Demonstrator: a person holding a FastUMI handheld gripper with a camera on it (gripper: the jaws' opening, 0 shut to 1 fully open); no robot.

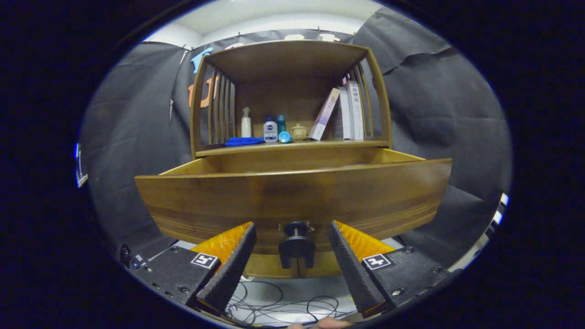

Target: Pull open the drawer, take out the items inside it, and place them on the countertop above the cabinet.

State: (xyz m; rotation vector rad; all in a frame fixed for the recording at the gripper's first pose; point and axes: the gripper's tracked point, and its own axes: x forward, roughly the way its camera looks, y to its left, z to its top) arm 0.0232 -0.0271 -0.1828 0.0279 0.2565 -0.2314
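The cabinet [292,91] stands ahead with its drawer [292,196] pulled out. Bottles [269,129] and books [347,112] occupy the countertop [292,145]. The gripper [292,235] is spread wide, fingers flanking the drawer knob [296,244] without contact.

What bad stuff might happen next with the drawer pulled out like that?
1. The tongs are open with the drawer knob between the fingers, neither touching it. Lifting straight up might bump the drawer front.
2. The drawer's inside is hidden behind its front, so reaching in blind might knock or miss whatever is there.
3. The countertop already holds bottles and a blue cloth near its edge; setting things down could push them off.
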